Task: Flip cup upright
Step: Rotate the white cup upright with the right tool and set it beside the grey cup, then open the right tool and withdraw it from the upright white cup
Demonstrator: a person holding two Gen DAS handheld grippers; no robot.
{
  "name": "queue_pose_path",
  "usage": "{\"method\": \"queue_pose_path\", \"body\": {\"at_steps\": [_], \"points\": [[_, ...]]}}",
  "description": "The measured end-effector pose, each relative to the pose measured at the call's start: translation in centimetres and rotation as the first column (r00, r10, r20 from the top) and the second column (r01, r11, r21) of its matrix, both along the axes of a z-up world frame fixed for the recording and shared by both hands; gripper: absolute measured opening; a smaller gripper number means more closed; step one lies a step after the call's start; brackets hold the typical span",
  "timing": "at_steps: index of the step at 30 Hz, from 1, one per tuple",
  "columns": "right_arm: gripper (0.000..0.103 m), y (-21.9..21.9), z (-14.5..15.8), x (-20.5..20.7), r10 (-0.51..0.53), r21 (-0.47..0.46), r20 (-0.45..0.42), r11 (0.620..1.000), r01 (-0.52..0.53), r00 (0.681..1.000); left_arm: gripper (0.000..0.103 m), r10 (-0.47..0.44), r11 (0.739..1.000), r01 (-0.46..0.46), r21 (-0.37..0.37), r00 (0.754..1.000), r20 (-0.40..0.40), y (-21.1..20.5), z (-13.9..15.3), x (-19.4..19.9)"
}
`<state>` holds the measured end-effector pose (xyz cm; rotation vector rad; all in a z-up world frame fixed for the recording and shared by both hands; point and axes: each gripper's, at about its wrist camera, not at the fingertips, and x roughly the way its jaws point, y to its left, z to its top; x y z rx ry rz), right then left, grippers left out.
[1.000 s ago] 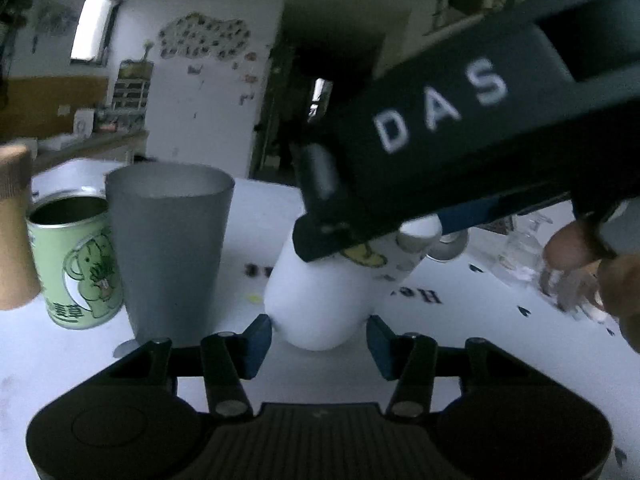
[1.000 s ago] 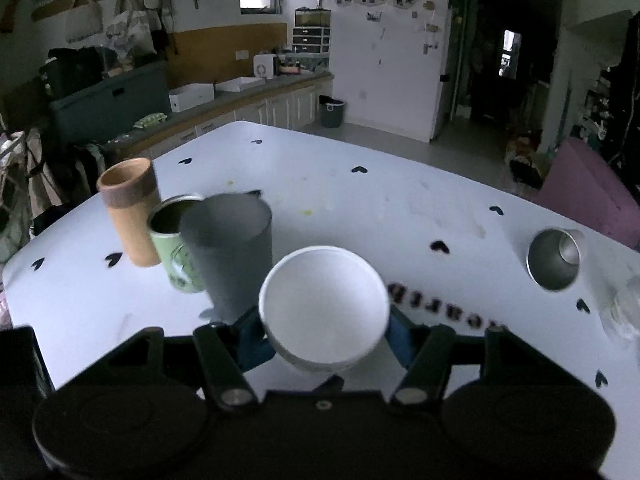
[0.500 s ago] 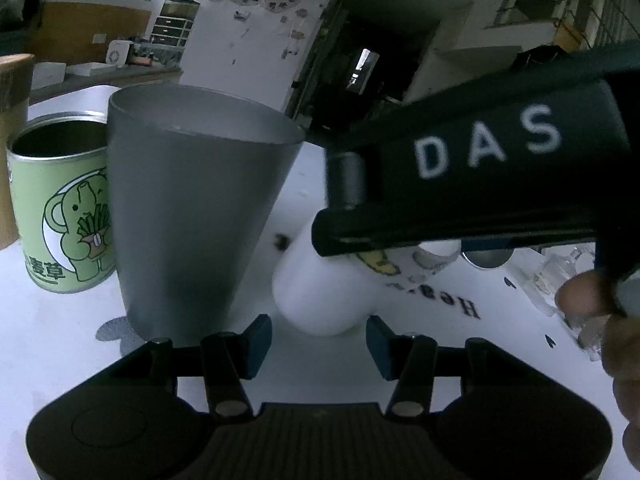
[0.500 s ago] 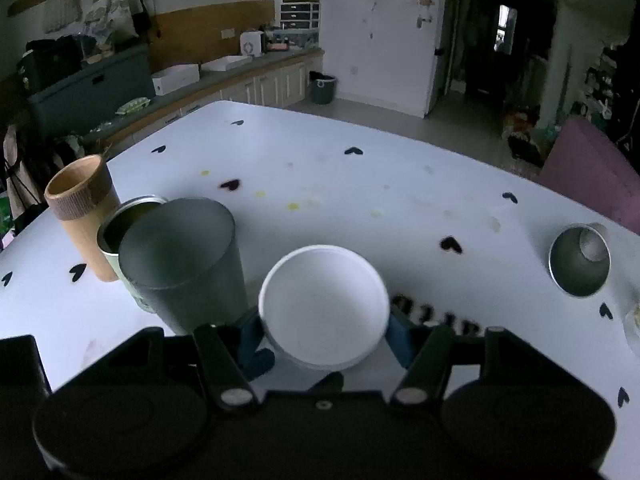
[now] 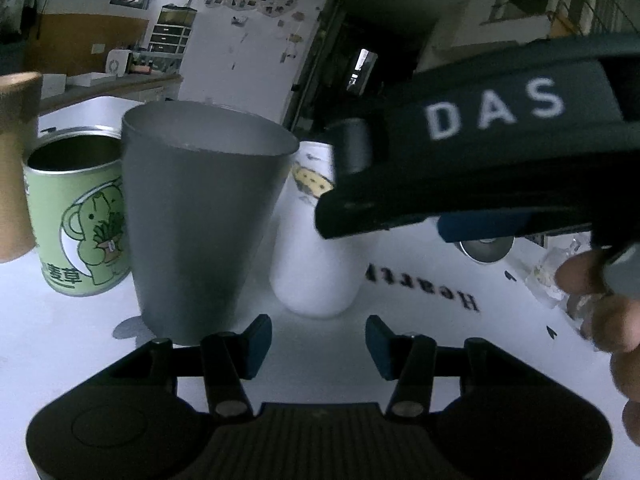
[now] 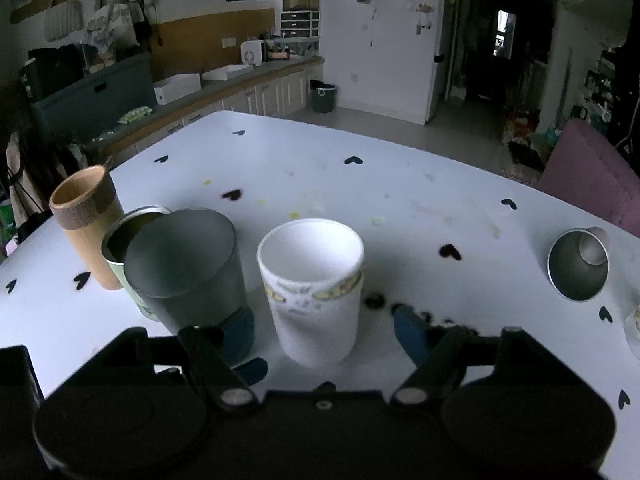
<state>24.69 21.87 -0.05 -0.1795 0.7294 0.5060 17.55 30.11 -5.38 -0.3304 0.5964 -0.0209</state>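
Observation:
A white paper cup (image 6: 314, 292) with a yellow patterned band stands upright on the white table, mouth up. My right gripper (image 6: 324, 330) is open, its blue fingertips apart on either side of the cup and not touching it. In the left wrist view the same cup (image 5: 316, 264) stands just beyond my left gripper (image 5: 318, 340), which is open and empty. The right gripper's black body (image 5: 480, 160) hangs over the cup there and hides its top.
A grey tumbler (image 6: 188, 268), a green tin (image 5: 76, 220) and a brown bamboo cup (image 6: 86, 224) stand close on the left. A steel cup (image 6: 578, 264) lies on its side at the right. The table (image 6: 400, 200) has black heart marks.
The right gripper turned the white cup from lying mouth-forward to standing upright on the table, then opened and let it go. The left gripper stayed open and drew a little nearer.

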Motion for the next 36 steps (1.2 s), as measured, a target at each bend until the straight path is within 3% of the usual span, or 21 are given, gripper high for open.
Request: {"method": "queue_pose_path", "body": {"at_steps": [19, 27, 36], "points": [[0.079, -9.5, 4.3, -9.0, -0.064, 0.17, 0.18, 0.985, 0.033, 0.982, 0.057, -0.031, 0.989, 0.023, 0.144, 0.998, 0.054, -0.7, 6.4, -8.1], [0.082, -14.2, 4.5, -13.7, -0.128, 0.225, 0.248, 0.972, 0.071, 0.96, 0.074, -0.034, 0.982, 0.013, 0.189, 0.993, 0.109, -1.2, 8.6, -12.0], [0.087, -16.4, 3.2, -16.9, -0.181, 0.255, 0.274, 0.961, 0.11, 0.945, 0.09, -0.035, 0.976, 0.003, 0.217, 0.989, 0.143, -2.1, 9.0, -14.9]]}}
